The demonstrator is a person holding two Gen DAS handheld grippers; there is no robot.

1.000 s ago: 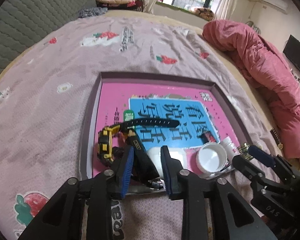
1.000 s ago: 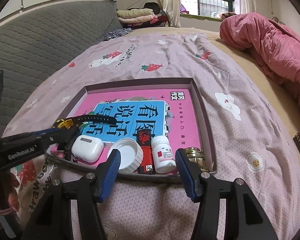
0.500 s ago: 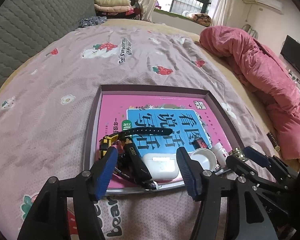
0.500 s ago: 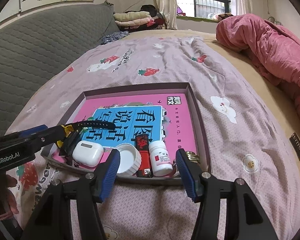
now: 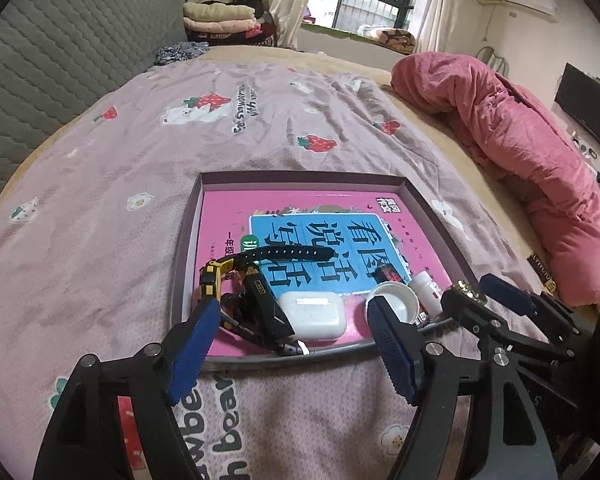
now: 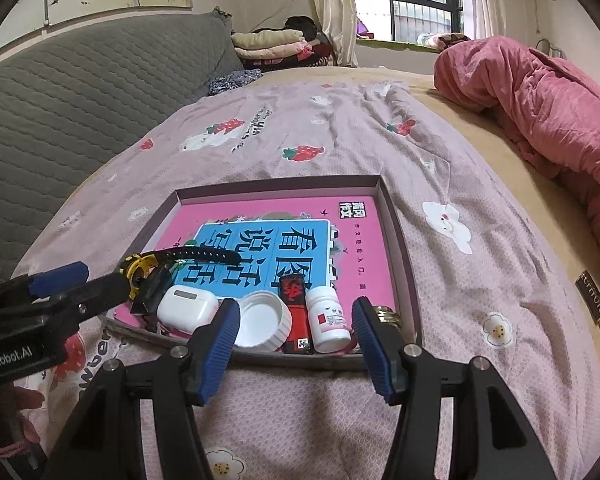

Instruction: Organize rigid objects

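Lying in the tray [image 5: 188, 240] on the bed, the white earbud case [image 5: 312, 314] is looking light, hard and slippery; grip its long sides. Left gripper [image 5: 296, 344] fingers are opening, empty; right gripper [image 6: 292, 344] is hovering half-open, empty.

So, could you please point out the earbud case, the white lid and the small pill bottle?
earbud case [image 5: 312, 314], left wrist view, top face.
white lid [image 6: 262, 320], right wrist view, inner hollow.
pill bottle [image 6: 327, 318], right wrist view, label side.

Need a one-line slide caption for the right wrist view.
Open right hand-held gripper hovers before a shallow purple tray holding a white earbuds case, white round lid and small white pill bottle.
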